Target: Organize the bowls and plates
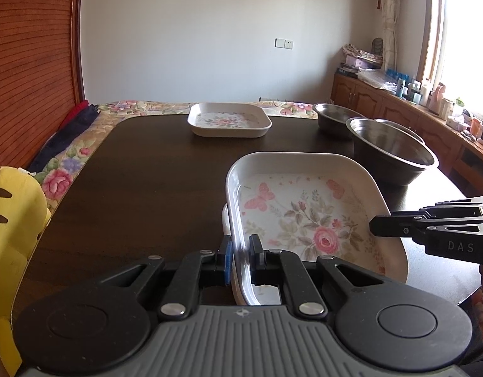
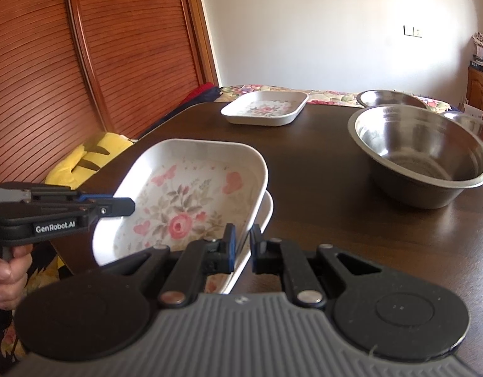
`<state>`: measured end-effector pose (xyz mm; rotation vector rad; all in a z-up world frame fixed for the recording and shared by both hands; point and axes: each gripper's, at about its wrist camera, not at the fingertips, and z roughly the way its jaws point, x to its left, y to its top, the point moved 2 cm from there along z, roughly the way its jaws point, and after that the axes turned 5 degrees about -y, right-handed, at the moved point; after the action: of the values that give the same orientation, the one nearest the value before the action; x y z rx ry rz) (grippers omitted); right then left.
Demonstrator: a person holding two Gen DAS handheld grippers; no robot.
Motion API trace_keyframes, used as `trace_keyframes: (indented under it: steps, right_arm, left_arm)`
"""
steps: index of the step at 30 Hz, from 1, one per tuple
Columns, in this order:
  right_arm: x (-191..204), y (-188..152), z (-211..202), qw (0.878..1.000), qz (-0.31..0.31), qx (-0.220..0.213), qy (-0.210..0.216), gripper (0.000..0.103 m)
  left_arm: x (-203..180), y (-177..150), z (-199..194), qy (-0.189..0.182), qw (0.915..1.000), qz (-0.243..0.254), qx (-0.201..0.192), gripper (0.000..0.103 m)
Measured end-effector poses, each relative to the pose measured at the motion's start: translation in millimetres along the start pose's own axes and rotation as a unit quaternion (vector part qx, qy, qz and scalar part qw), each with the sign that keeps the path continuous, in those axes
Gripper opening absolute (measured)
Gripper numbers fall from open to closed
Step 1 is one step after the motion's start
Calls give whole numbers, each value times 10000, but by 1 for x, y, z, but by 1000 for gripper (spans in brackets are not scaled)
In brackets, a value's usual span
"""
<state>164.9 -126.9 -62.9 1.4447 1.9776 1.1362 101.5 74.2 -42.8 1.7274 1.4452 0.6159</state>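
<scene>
A white square plate with a rose print [image 1: 304,220] [image 2: 185,201] is held slightly tilted just above a second matching plate, whose rim [image 1: 224,221] [image 2: 268,216] peeks out underneath. My left gripper [image 1: 241,251] [image 2: 131,208] is shut on the top plate's left rim. On the opposite rim, my right gripper [image 2: 243,245] [image 1: 372,226] is also shut. A third matching plate [image 1: 229,119] [image 2: 265,108] lies at the far side of the dark table [image 1: 147,172]. Three steel bowls [image 1: 392,150] [image 2: 420,154] stand at the right, one of them [image 1: 335,116] [image 2: 389,99] farther back.
A yellow plush toy [image 1: 12,213] [image 2: 90,157] leans at the table's left edge, beside a slatted wooden panel [image 1: 30,62]. A floral bedspread [image 1: 147,106] lies behind the table. A cluttered wooden cabinet [image 1: 398,106] runs under the window. A hand [image 2: 5,270] grips the left tool.
</scene>
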Motion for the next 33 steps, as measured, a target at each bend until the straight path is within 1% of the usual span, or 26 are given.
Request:
trace_keyframes:
  steps: [7, 13, 18, 33]
  right_arm:
    - [2, -1, 1, 10000, -37, -23, -14, 11]
    - [2, -2, 1, 9999, -91, -51, -87, 17]
    - [1, -4, 1, 9999, -100, -40, -70, 17]
    - [2, 5, -16, 9987, -254, -430, -58, 17]
  left_arm:
    - [1, -2, 4, 45, 10000, -35, -3, 10]
    - [1, -2, 5, 46, 10000, -74, -33, 11]
    - [1, -2, 4, 54, 9999, -73, -73, 11]
    - [-2, 4, -2, 60, 9998, 35, -176, 11]
